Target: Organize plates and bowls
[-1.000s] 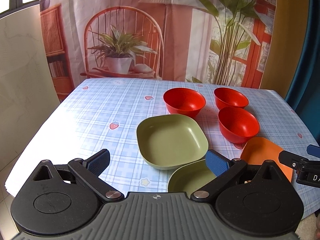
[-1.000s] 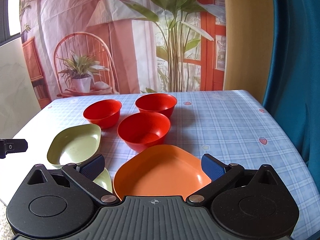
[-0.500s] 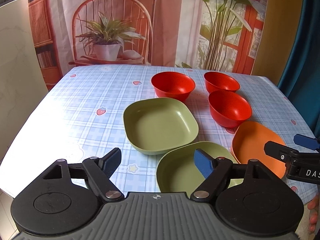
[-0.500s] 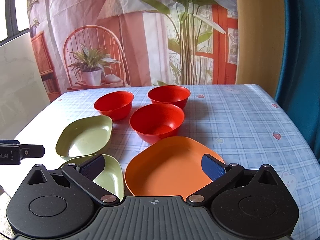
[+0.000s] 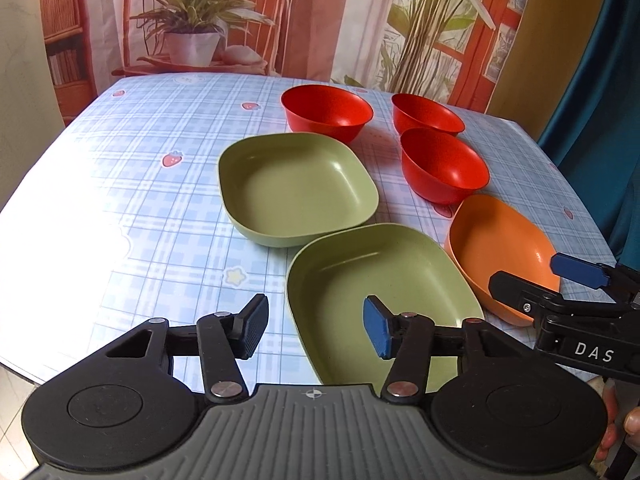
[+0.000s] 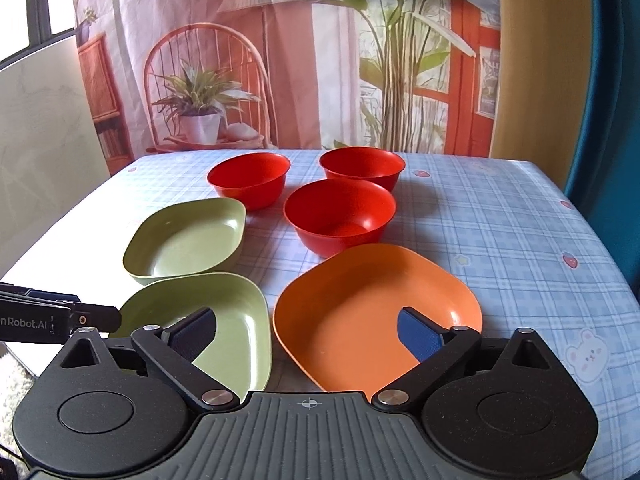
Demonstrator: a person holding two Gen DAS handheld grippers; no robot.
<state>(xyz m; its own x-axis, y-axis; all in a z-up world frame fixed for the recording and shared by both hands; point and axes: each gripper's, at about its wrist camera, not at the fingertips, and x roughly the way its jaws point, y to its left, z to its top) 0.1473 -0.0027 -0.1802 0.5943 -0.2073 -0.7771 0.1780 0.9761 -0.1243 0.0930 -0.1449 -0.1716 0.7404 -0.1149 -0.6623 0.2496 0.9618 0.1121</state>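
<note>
Your left gripper (image 5: 316, 327) has its fingers spread wide and empty, poised over the near left rim of the nearer green plate (image 5: 384, 296); your right gripper (image 6: 308, 334) is likewise wide and empty, straddling the near rim of the orange plate (image 6: 360, 300). Both plates sit side by side at the near edge of the checked surface (image 6: 500, 240). Beyond them lie a second green plate (image 5: 296, 188) and three red bowls (image 6: 340, 216), each standing apart.
</note>
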